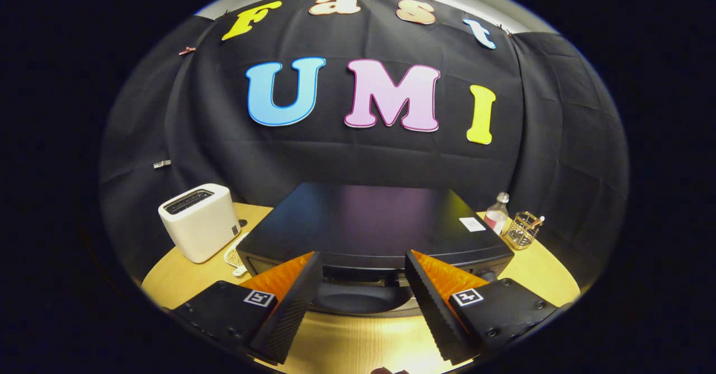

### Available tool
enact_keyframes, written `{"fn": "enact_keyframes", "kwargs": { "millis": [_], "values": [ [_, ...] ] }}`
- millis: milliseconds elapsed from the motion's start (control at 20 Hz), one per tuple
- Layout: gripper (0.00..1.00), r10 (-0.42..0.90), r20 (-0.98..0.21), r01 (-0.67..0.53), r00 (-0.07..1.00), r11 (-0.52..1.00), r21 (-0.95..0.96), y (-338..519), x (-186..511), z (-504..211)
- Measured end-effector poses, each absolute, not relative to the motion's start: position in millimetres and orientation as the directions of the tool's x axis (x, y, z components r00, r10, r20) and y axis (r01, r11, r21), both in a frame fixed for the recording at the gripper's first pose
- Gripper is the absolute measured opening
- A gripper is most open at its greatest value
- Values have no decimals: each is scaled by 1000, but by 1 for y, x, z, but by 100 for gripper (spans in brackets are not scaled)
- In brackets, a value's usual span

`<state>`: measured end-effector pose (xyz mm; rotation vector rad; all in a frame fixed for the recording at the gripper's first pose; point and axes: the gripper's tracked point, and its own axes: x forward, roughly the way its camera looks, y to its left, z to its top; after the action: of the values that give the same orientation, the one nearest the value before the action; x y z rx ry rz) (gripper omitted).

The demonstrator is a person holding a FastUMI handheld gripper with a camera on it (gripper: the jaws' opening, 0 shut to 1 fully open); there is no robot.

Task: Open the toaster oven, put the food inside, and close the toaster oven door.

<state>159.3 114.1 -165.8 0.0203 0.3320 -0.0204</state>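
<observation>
while hovering above the yellow table (pixel 358 340), looking down over the black toaster oven (pixel 369 223) from the front and slightly above.

going left to right: white slot toaster (pixel 200 221) on the left part of the table, just beside the oven's left flank, with something pale and perforated (pixel 235 259) poking out between the two, too small to identify. then the oven, dead centre, top panel facing up, small white sticker (pixel 472 224) near its right edge. beyond its right corner, small clear bottle (pixel 496 213) and wire basket (pixel 523 230), close together.

gripper (pixel 363 284) spread wide, pinching nothing, fingertips (pixel 306 276) just short of the oven's front edge, one to each side of its middle. between them, a dark curved shape (pixel 361 298) low at the oven's front, likely the door or handle; cannot tell whether shut or ajar.

judging progress: seemingly at the very start. door apparently not yet pulled down, no food recognisable anywhere, nothing carried. still left: opening, loading, closing.
</observation>
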Motion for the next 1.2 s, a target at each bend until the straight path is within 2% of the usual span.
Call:
{"fn": "enact_keyframes", "kwargs": {
  "millis": [750, 1200],
  "values": [
    [98, -11, -361, 35, 933, 998, 59, 117, 155, -179],
    [98, 37, -396, 1, 918, 995, 96, 119, 121, -186]
  ]
}}
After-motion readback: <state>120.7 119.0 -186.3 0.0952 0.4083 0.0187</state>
